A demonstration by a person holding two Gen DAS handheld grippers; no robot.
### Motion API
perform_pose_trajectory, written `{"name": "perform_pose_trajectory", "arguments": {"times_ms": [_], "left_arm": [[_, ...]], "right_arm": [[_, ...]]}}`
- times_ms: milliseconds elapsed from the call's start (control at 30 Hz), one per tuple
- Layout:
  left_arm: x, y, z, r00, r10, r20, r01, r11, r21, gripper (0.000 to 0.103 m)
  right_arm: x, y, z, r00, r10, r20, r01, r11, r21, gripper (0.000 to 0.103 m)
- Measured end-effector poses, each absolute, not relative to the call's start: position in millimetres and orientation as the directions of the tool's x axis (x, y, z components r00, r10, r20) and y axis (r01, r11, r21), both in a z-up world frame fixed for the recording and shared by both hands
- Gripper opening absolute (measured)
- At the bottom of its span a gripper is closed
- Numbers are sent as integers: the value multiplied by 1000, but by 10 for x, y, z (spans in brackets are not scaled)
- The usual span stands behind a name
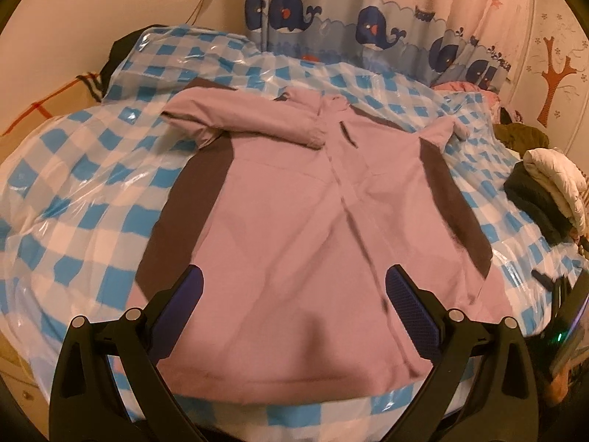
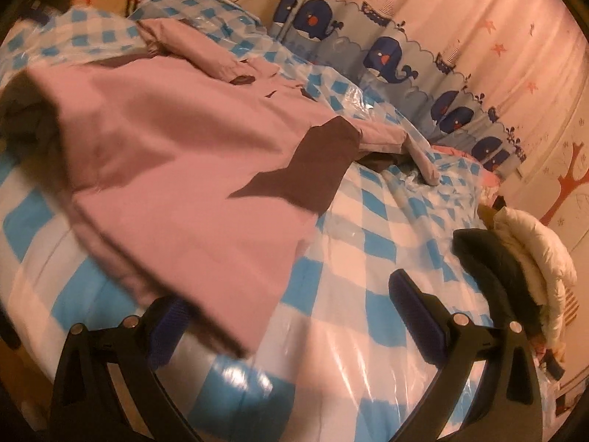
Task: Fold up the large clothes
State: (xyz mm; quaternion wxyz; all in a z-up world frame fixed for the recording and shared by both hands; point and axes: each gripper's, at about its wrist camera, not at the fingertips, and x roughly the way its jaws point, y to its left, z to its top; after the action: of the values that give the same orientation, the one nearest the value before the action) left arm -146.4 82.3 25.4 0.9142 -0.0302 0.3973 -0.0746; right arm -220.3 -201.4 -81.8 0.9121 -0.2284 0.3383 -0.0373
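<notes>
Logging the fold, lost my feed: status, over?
Both tongs, left and right, open, holding nothing. Pink jacket flat on checkered bed, one sleeve folded across. Clothes pile off to the side.

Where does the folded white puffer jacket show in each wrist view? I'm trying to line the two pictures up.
Left wrist: white puffer jacket at the far right edge, on a dark garment, right of the pink jacket.
Right wrist: white puffer jacket at right, beyond the right finger.
Shared landmark: the whale curtain behind the bed.
</notes>
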Motion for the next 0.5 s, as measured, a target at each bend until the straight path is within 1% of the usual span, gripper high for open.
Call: {"name": "perform_pose_trajectory", "arguments": {"times_ms": [100, 133, 167, 200, 233, 267, 333, 500], "left_arm": [[-1491, 935, 182, 654, -146, -742, 89, 989, -116, 95], [-1501, 967, 154, 649, -144, -747, 85, 990, -117, 95], [-1518, 1004, 129, 642, -141, -754, 79, 990, -118, 95], [-1546, 1073, 101, 634, -134, -761, 68, 991, -118, 95], [-1565, 1118, 79, 632, -129, -764, 61, 991, -117, 95], [-1594, 1204, 58, 627, -118, -770, 44, 992, -116, 95], [-1639, 1330, 34, 623, -99, -776, 13, 993, -116, 95], [-1757, 1786, -20, 610, -91, -787, -69, 984, -167, 95]], "right_arm": [[-2106, -2004, -814, 775, -211, -596, -96, 893, -440, 97], [-2092, -2004, -806, 774, -180, -607, -116, 902, -416, 86], [-2102, -2011, -783, 776, -150, -612, -124, 916, -382, 73], [-2093, -2045, -767, 770, -108, -629, -137, 935, -327, 36], [-2072, -2114, -740, 755, -60, -653, -143, 957, -253, 16], [-2068, -2192, -709, 755, -44, -654, -120, 972, -203, 16], [-2102, -2430, -599, 766, 28, -642, -88, 994, -61, 13], [-2466, -3076, -162, 850, 129, -510, 5, 968, 253, 12]]}}
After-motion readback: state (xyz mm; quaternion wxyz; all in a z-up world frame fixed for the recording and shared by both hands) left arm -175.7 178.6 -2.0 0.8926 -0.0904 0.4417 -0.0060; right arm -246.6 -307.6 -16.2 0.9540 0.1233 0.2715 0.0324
